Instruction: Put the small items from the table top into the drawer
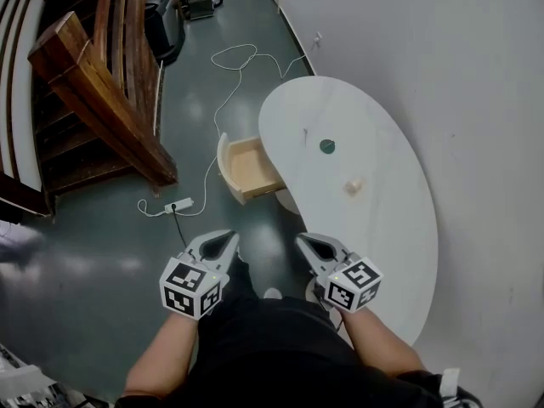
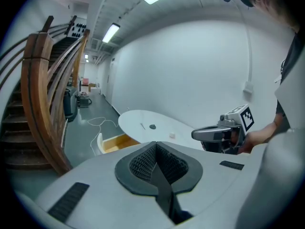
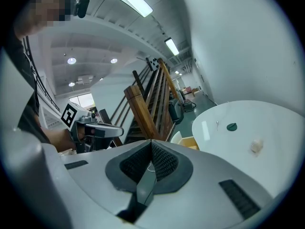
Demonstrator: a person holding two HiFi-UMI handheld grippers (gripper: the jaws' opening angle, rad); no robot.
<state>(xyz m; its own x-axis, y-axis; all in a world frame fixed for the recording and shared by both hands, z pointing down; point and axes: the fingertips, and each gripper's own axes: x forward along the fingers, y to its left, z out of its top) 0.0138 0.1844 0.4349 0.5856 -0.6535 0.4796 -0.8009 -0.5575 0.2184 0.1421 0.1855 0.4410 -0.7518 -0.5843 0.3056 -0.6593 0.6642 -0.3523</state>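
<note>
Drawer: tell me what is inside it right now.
The open drawer shows only its bare wooden bottom; no item lies in the visible part. Its inner end is covered by the white table top, so that part cannot be checked.

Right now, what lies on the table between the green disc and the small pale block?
Nothing: only bare white table top separates the green disc and the pale block, clearest in the head view.
</note>
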